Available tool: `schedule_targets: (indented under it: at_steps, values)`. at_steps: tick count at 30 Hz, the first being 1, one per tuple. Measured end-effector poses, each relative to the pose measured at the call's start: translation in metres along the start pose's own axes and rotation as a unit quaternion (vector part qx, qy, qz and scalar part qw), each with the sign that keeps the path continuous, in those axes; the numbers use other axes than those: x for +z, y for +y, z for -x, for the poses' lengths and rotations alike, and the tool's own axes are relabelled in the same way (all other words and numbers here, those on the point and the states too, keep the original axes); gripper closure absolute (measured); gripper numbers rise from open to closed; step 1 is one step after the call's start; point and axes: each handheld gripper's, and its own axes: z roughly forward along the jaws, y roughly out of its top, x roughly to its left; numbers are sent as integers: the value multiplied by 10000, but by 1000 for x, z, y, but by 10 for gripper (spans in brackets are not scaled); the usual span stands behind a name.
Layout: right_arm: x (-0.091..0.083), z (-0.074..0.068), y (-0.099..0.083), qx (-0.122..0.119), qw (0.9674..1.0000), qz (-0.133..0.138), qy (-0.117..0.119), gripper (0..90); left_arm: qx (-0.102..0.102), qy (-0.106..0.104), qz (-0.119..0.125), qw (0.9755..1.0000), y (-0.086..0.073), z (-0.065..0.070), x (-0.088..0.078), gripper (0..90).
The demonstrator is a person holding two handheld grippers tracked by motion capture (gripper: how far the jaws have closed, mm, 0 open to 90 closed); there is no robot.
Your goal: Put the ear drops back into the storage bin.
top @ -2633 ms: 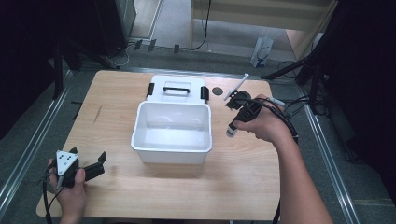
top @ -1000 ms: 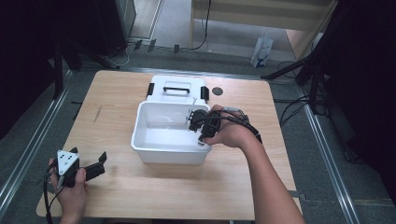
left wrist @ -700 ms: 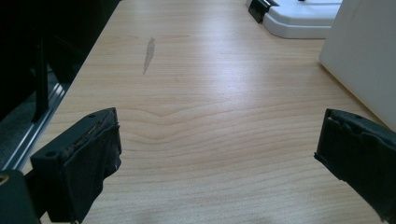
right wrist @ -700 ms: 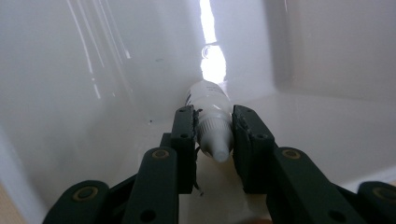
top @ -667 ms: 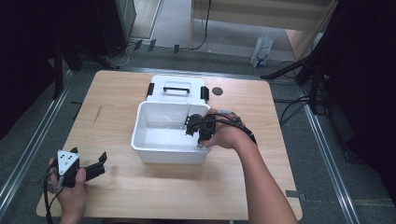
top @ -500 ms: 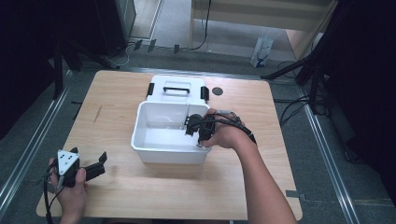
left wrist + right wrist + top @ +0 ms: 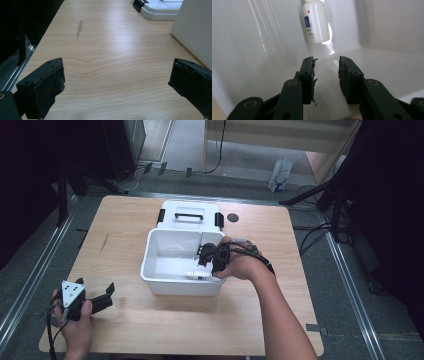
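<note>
Light wooden table (image 7: pixel 125 227), centre: open white plastic bin (image 7: pixel 172 285); small white labelled bottle (image 7: pixel 315 21) lying inside, near front wall. Right gripper (image 7: pixel 326 65) inside bin, jaws narrowly parted, empty; deposit apparently done. Left gripper (image 7: pixel 116 82) wide, near front-left corner.

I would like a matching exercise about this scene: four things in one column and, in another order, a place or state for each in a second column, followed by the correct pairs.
Things
1. small white bottle
2. lid
3. left gripper
4. right gripper

Places or states
A. open, low over bare wood at the table's near left
B. inside the white bin, jaws apart with nothing between them
C. lying on the bin's floor
D. on the table behind the bin

Pairs: 1-C, 2-D, 3-A, 4-B
</note>
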Motion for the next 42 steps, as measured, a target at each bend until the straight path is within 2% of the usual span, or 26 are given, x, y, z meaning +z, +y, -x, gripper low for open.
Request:
schedule_targets:
  at_steps: [2,3,4,5,8,10,12,13,19,24,25,26,30,31,40,42]
  values:
    - [-3,0,-1,66,9999,78,15,610,2,-1,-4,10000,0,0,0,5]
    - [-7,2,-2,139,9997,191,-13,556,5,-3,-3,10000,0,0,0,5]
    - [-7,2,-2,139,9997,191,-13,556,5,-2,-3,10000,0,0,0,5]
    - [-14,3,-2,326,9988,372,-25,519,7,1,-4,10000,0,0,0,5]
    - [-25,4,-4,499,9968,627,-25,465,10,5,-2,10000,0,0,0,5]
    - [-28,4,-4,557,9961,677,-20,451,5,7,3,10000,0,0,0,5]
    - [-36,5,-6,649,9941,868,7,414,3,11,7,10000,0,1,0,5]
    - [-42,5,-8,729,9925,975,67,359,10,13,3,10000,0,1,0,5]
    - [-49,5,-15,888,9914,963,68,335,12,13,9,10000,0,1,0,5]
    - [-61,11,-32,1169,9866,1135,-81,250,19,11,4,10000,0,1,0,5]
    - [-61,11,-32,1169,9866,1135,-81,250,19,11,4,10000,0,1,0,5]
    - [-65,12,-38,1250,9847,1207,-141,219,18,12,2,10000,0,1,0,5]
    - [-70,15,-47,1362,9823,1266,-234,187,22,19,0,10000,0,1,0,5]
    - [-72,16,-53,1457,9807,1270,-284,171,26,19,3,10000,0,1,0,5]
    - [-74,16,-74,1688,9768,1265,-358,118,27,20,7,10000,0,1,0,5]
    - [-72,15,-80,1761,9758,1238,-382,81,21,17,8,10000,0,1,0,5]
